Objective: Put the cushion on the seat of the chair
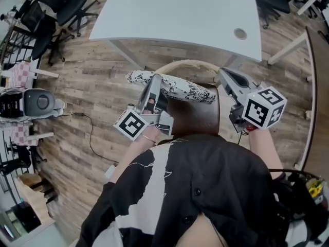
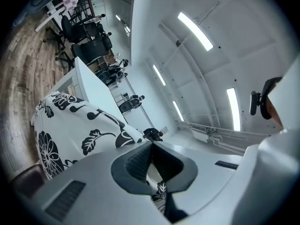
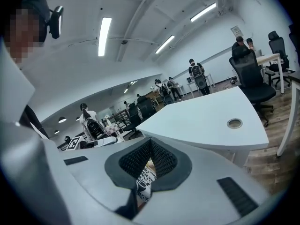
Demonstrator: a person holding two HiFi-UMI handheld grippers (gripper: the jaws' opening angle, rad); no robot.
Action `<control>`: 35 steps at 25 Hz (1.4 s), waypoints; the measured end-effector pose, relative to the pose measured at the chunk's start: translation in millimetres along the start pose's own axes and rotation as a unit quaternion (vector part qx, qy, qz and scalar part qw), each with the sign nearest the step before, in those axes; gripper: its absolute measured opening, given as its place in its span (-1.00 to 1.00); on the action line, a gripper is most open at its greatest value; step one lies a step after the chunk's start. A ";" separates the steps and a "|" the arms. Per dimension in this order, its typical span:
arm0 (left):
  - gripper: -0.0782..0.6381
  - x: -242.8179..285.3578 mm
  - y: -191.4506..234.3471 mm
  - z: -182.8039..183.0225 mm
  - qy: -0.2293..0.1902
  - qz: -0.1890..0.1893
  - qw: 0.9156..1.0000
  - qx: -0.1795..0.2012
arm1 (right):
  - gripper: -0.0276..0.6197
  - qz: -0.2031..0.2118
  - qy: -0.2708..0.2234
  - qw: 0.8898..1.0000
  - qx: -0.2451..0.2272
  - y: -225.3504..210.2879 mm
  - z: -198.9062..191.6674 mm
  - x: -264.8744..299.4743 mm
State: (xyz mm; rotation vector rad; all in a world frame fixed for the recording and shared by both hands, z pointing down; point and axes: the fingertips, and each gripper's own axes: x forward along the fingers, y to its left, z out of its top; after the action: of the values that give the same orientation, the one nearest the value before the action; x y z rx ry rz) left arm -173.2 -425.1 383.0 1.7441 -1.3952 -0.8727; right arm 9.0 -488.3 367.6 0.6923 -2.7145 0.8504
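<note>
The left claw (image 1: 155, 84) is clamped shut on the left part of a black-and-white flowered cushion (image 1: 180, 89). The cushion stretches between the 2 claws, over the far edge of the brown seat of the chair (image 1: 194, 118), near a white tabletop (image 1: 180, 14). The right claw (image 1: 222, 75) pinches the cushion's right end.

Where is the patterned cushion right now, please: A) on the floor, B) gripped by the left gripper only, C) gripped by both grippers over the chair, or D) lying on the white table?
C: the cushion is pinched by the left gripper and the right gripper, over the chair.
</note>
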 end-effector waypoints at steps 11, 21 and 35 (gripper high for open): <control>-0.74 26.1 9.6 5.7 -0.046 -0.019 0.996 -0.073 | -0.87 0.005 -0.006 1.000 0.027 -19.3 -10.9 13.1; -0.74 -11.0 81.3 -90.1 0.077 0.071 0.988 -0.111 | -0.87 -0.007 0.005 0.999 0.042 -27.2 -31.0 11.7; -0.74 -54.0 108.1 -135.8 0.146 0.095 0.981 -0.085 | -0.87 0.008 0.039 0.998 0.056 -16.6 -69.6 22.4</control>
State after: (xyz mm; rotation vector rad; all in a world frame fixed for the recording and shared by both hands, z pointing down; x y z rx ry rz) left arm -120.0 -371.2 548.2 1.5121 -1.2304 -0.5861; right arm 2.1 -468.1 439.4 0.6468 -2.6225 1.0185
